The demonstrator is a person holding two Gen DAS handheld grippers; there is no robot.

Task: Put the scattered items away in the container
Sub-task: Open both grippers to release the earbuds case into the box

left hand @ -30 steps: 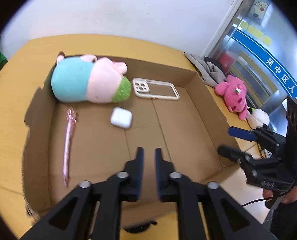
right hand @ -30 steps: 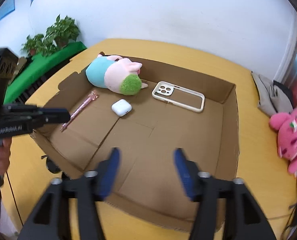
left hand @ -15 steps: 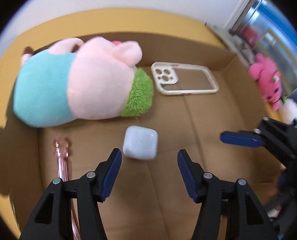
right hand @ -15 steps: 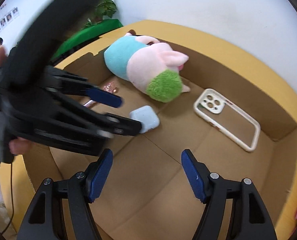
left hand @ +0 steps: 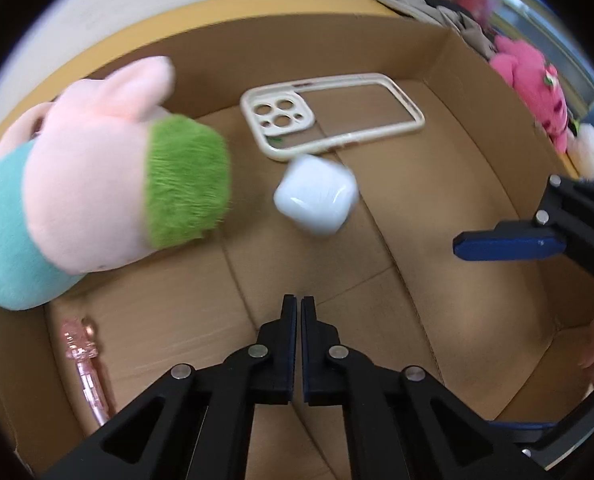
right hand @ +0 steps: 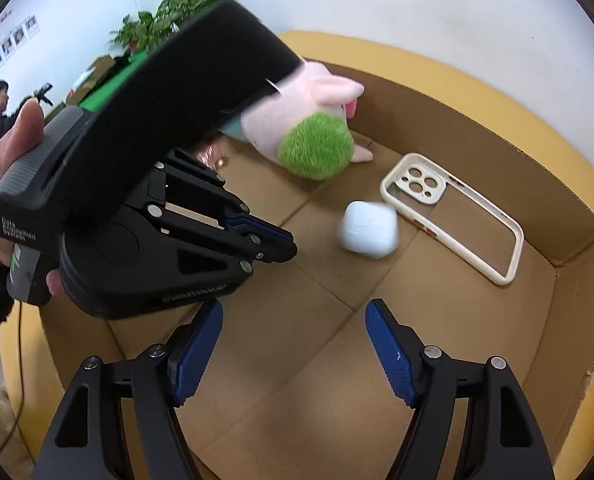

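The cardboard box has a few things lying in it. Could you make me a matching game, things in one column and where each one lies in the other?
Things:
1. Small white rounded case
2. Cream phone case with clear back
3. Pink glittery pen
4. Plush pig in pink, teal and green

Places:
A. Near left corner of the brown cardboard box, in the left wrist view
B. By the far wall, right of the plush
C. Mid-floor, just in front of the phone case
D. Along the left wall, above the pen

Pairs: 1-C, 2-B, 3-A, 4-D
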